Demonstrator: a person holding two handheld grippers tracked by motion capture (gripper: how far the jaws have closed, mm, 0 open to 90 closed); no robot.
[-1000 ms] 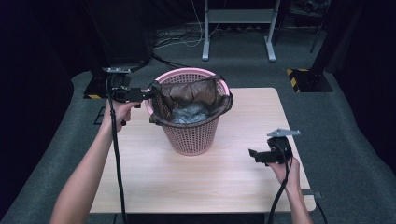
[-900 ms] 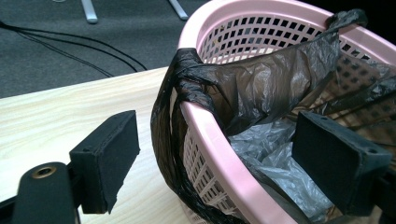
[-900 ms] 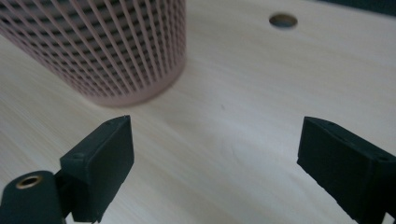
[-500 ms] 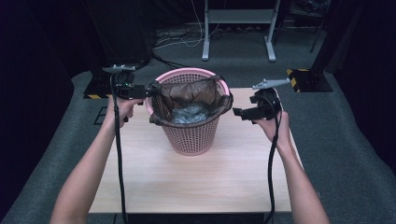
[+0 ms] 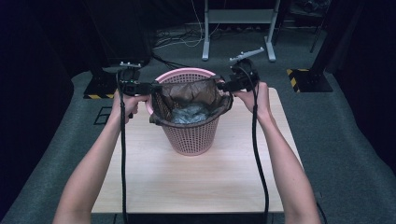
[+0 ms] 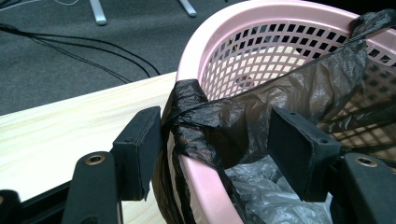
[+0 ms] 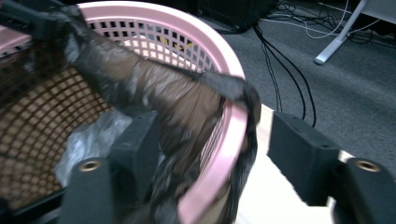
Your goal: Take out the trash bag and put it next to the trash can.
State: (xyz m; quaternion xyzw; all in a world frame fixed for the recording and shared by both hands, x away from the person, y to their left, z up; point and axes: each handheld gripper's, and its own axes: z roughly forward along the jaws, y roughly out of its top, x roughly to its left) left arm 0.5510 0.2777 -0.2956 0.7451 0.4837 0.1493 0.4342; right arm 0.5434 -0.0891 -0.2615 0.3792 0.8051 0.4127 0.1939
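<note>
On one table (image 5: pixel 154 186), one pink basket (image 5: pixel 191 135), one dark bag (image 5: pixel 187 93), two grippers.

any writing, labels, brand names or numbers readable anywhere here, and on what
None: no readable text in any view.
The pink basket, the black bag lining it, the table and both grippers' pads carry no words or numbers.
The yellow-and-black stripes on the floor stand are a marking, not text.
</note>
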